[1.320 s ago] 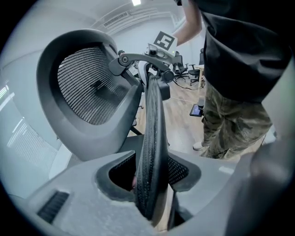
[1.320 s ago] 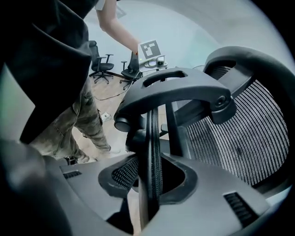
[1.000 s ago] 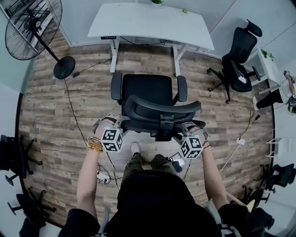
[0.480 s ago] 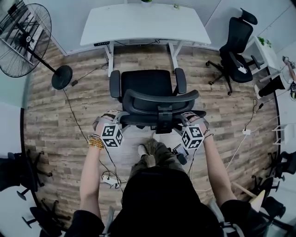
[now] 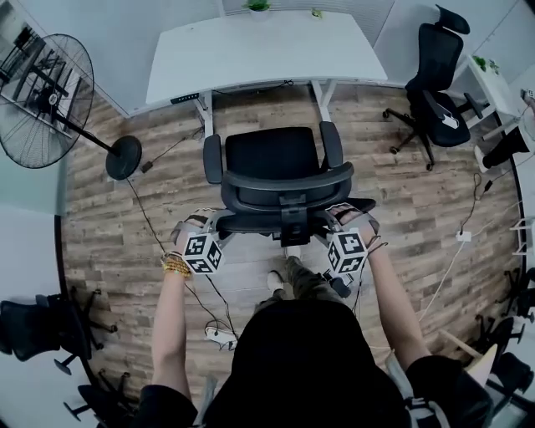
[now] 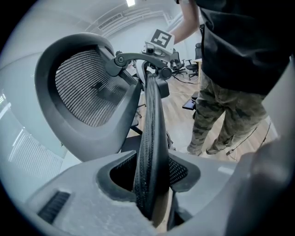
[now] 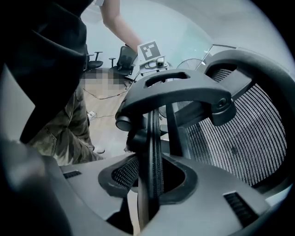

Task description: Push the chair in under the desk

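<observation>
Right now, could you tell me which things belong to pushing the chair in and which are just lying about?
In the job: black office chair, white desk, left tool, right tool.
Lying about: pedestal fan, second office chair, power strip.

Pedestal fan [image 5: 46, 100], far left, round base. Spare blk office chair [image 5: 439, 79], far right. Sm. potted plant [image 5: 258, 6], far centre. Power strip [image 5: 219, 336] w/ cables, near, on wood-plank floor [image 5: 125, 226].

The chair [image 5: 272, 155] hides most of its wheeled base beneath its seat.
</observation>
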Available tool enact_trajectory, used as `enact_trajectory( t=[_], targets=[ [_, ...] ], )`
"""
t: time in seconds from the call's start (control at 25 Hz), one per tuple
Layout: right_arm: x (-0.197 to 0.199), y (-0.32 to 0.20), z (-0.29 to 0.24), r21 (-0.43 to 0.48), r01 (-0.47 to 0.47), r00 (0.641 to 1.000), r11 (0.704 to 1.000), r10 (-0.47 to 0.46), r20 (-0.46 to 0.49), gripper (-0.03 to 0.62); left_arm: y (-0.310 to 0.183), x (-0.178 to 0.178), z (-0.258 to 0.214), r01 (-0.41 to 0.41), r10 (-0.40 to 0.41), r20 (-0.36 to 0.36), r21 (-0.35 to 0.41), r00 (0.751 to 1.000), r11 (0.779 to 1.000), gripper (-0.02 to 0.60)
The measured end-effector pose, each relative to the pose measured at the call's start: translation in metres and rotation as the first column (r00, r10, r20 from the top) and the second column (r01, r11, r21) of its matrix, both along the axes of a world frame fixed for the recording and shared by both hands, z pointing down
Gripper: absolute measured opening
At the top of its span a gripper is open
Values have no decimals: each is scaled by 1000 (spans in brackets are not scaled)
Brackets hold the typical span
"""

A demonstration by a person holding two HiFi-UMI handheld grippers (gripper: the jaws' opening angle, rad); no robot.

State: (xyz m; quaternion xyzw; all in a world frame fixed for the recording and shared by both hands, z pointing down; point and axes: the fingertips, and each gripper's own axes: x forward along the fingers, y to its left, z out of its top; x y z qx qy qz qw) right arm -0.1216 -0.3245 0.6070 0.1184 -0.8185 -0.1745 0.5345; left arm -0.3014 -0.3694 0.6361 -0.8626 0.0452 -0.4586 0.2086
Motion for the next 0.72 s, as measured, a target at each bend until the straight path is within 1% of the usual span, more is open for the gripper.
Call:
enact_trajectory(
  t=[0.24,0.48,0.72],
  targets=[
    [1,-40,-1,29,17,1000,999,-17,2,121,-37,0,-3,19,-19,7,7,1000,1000,169],
    [11,-69,0,37,39,999,999,-39,3,123,-63,8,-2,42,-42,9,7,999,999,170],
    [21,-90,0,51,62,998,997,-63,3,123,-81,17,0,82,-82,21,-10,996,997,173]
  ],
)
